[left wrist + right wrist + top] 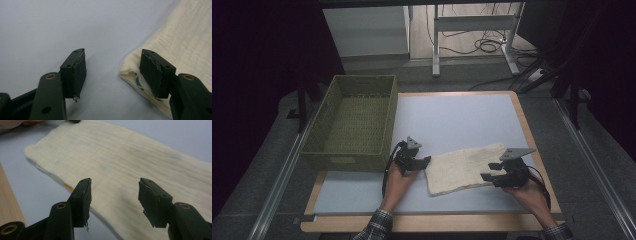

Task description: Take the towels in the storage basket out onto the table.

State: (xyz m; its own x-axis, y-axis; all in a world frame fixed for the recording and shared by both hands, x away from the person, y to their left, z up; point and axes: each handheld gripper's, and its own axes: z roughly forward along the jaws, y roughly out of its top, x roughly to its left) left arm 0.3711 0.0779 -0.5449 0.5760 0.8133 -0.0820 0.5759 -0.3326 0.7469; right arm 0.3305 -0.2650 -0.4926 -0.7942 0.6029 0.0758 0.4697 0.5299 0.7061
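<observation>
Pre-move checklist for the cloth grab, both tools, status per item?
1. Cloth lies flat on the table: ok.
2. Left tool open, nothing pinched: ok.
3. Left tool lined up on the cloth corner: not ok; one pad sits at the cloth edge, the other over bare table.
4. Right tool open above the cloth, nothing gripped: ok.
5. Basket holds nothing, ready to receive: ok.
6. Cloth clear of the basket: ok, apart.

Cream cloth (pixel 464 169) — folded flat, table's near-right part.
</observation>
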